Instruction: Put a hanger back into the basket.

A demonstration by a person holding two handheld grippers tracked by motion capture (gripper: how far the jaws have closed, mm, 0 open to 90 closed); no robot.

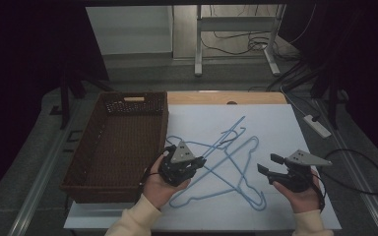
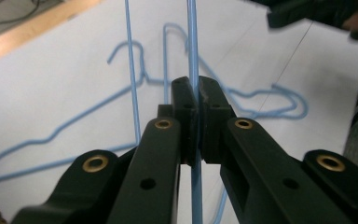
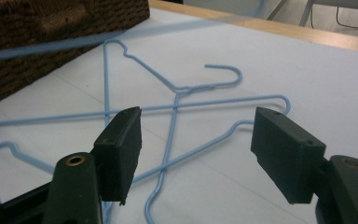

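Observation:
A tangle of blue wire hangers (image 1: 225, 154) lies overlapped on the white sheet (image 1: 275, 123) in the middle of the table. My left gripper (image 1: 202, 161) is shut on the wire of one hanger (image 2: 192, 37), which slants up and away from the jaws toward the back (image 1: 224, 139). Its closed jaw tips (image 2: 196, 86) pinch that wire between the pads. My right gripper (image 1: 268, 163) stands open at the right of the pile, a little above the sheet, with nothing between its fingers. In the right gripper view its open jaws (image 3: 196, 135) frame the lying hangers (image 3: 186, 88).
A brown wicker basket (image 1: 86, 147) stands at the table's left, close to the left gripper; its wall (image 3: 51, 28) is in the right gripper view too. A wooden table edge (image 1: 226, 98) runs along the back. A power strip (image 1: 317, 125) and cables lie on the floor at right.

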